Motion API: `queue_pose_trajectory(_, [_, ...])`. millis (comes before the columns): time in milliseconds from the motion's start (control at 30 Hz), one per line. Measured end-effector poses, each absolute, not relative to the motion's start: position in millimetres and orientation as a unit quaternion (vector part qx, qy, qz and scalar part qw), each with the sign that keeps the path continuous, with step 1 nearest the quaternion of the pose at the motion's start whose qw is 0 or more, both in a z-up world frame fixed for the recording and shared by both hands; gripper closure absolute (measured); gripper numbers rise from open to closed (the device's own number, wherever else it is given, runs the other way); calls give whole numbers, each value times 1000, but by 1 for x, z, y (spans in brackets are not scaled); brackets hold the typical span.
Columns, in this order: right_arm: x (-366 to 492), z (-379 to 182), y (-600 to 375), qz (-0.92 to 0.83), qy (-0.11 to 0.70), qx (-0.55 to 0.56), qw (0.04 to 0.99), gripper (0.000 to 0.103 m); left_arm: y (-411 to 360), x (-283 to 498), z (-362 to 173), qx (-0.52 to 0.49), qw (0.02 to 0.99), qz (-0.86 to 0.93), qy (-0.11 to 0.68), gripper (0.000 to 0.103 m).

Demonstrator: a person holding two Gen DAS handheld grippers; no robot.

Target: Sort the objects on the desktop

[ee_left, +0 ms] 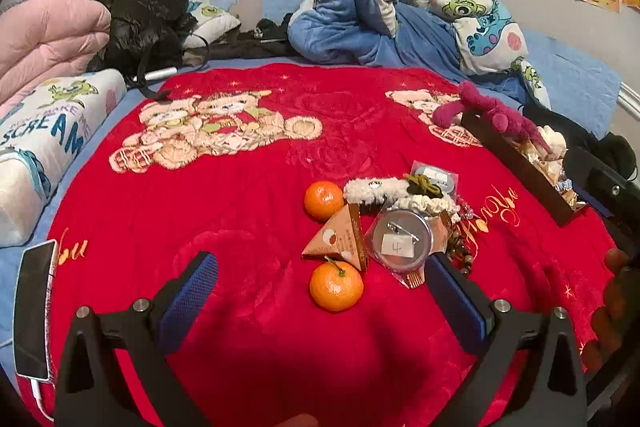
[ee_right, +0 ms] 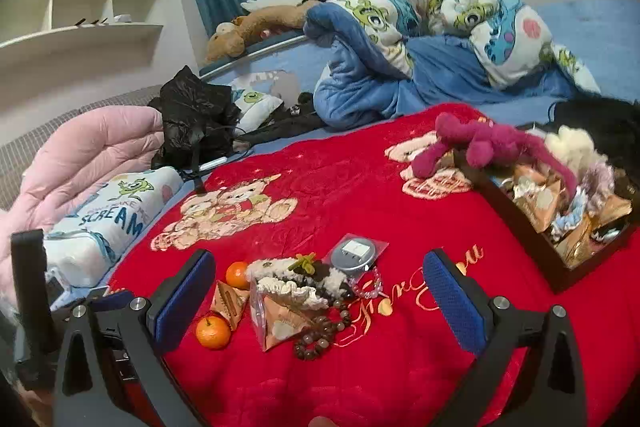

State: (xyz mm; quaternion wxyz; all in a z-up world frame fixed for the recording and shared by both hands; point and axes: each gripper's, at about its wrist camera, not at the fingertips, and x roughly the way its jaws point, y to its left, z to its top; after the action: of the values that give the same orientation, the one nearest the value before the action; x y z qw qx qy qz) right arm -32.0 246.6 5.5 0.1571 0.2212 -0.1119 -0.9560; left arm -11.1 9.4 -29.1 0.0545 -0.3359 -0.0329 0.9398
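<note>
- The left gripper [ee_left: 320,291] hovers with its fingers [ee_left: 192,295] spread wide, holding nothing.
- The right gripper [ee_right: 320,291] is likewise wide open and empty.
- Two oranges [ee_left: 336,286], paper packets [ee_left: 340,241], a round tin [ee_left: 402,241] and beads [ee_right: 320,333] lie clustered on the red blanket [ee_left: 240,219].
- A dark tray [ee_right: 536,227] sits near the blanket's right edge.

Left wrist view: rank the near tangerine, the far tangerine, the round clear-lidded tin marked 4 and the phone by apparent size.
1. Phone, longest, though nearest the lens.
2. Round tin marked 4.
3. Near tangerine.
4. Far tangerine, smaller probably only through distance; I would not rank the pair.
</note>
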Motion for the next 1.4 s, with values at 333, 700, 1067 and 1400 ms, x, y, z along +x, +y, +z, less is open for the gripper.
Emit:
queue_pose_trajectory(333, [-36,1,246,-940,-123,246,202,0,11,-14,-33,-345,38,938,-21,0])
queue_pose_trajectory(700, [-36,0,242,-938,-126,236,221,0,7,-11,-32,-341,40,939,-30,0])
queue_pose_trajectory(1067, [-41,-5,244,-939,-103,267,193,0,8,-13,-33,-343,42,938,-29,0])
queue_pose_trajectory(1400, [-47,-5,249,-937,-106,277,187,0,8,-17,-36,-352,35,935,-30,0])
